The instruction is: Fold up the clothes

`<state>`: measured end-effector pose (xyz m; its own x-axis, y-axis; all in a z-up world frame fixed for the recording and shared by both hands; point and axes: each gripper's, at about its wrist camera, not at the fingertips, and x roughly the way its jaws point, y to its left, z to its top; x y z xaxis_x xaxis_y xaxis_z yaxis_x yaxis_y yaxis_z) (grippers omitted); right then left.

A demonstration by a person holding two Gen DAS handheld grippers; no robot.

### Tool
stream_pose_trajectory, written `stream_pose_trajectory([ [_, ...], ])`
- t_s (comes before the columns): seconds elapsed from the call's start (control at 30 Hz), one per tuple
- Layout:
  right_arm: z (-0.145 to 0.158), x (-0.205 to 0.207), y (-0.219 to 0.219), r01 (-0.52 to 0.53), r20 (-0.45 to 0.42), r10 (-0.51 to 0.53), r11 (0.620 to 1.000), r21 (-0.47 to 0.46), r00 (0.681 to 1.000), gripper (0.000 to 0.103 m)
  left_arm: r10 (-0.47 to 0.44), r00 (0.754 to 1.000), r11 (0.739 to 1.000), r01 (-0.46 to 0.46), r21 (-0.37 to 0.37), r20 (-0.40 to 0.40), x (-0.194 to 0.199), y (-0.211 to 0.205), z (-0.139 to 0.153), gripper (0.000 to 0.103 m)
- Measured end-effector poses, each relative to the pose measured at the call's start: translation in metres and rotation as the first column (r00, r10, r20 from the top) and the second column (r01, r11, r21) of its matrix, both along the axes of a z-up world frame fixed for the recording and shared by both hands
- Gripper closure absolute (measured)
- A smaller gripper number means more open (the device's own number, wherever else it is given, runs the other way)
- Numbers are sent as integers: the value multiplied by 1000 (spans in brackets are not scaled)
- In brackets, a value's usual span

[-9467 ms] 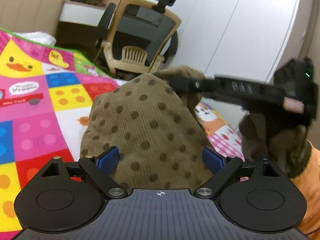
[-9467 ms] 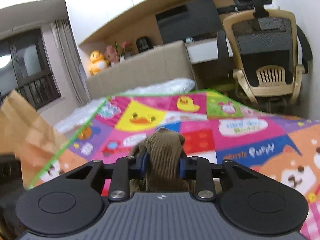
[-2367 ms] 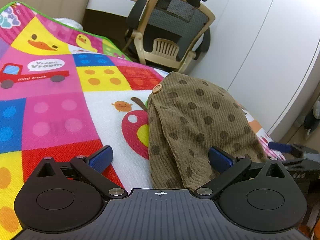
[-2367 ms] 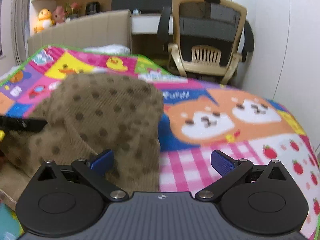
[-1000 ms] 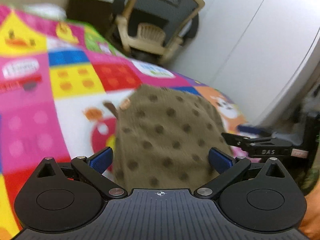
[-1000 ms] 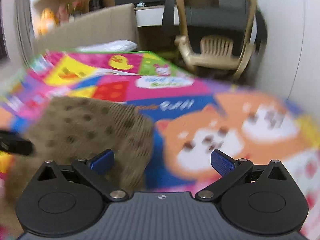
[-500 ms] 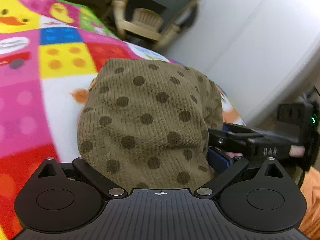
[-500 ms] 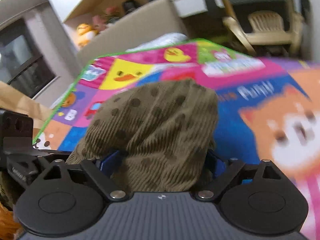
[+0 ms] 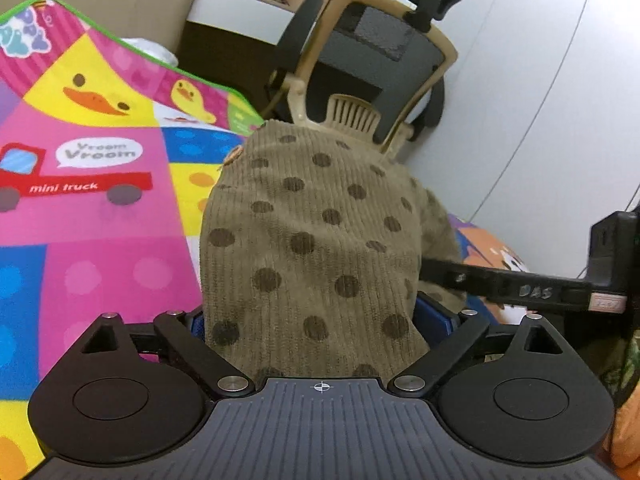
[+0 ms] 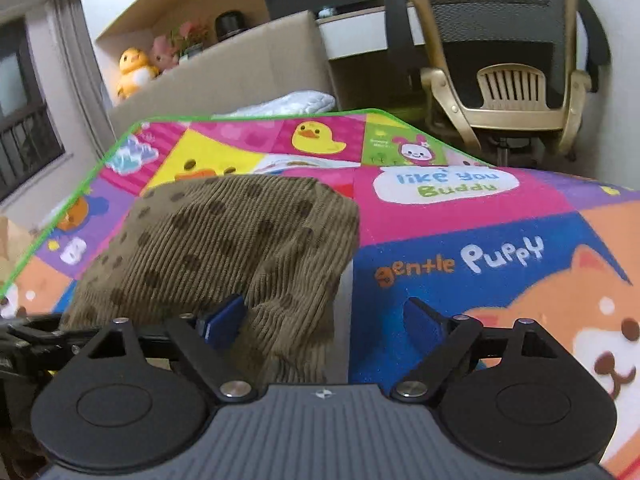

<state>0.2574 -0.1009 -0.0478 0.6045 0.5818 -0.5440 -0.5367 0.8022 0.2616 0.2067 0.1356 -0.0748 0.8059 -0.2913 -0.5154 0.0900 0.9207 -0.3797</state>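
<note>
Corduroy garment: olive-brown ribbed cloth with dark dots, lying on the mat and bunched up toward both cameras; also seen from the right wrist.
Left gripper: jaws part-closed around a thick fold of the garment, blue pads touching the cloth on both sides.
Right gripper: jaws spread wide; garment edge draped over the left blue pad, right pad clear above the mat; also visible from the left wrist as a black bar reaching into the cloth from the right.
Surface: bright cartoon play mat with a green border, in pink, yellow, blue and purple panels.
Mat prints: yellow duck, red truck marked "mini truck", orange puppy, words "gentle Puppy" and "like you Buddy".
Beyond the mat: beige padded headboard, white bedding just past the green border.
Chair: office chair with tan frame and dark mesh back, near the far mat corner.
Desk: white-edged desk behind the chair.
Shelf: yellow duck plush and a pink toy on the headboard ledge.
Walls: pale wardrobe panels at right; dark window with curtain at left.
</note>
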Motion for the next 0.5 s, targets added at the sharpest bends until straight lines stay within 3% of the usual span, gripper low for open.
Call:
stream_pose_trajectory([
  [0.1,0,-7,1,-35,19,36,999,-28,999,15,19,1000,999,-19,36,-3,-8,-7,0,6],
  [0.37,0,-31,-12,-149,18,150,989,-21,989,15,84,996,996,-84,33,-12,-63,-23,-4,5],
  [0.5,2,-42,-7,-134,74,139,988,-75,987,15,76,989,991,-60,122,-125,-62,-34,13,5],
])
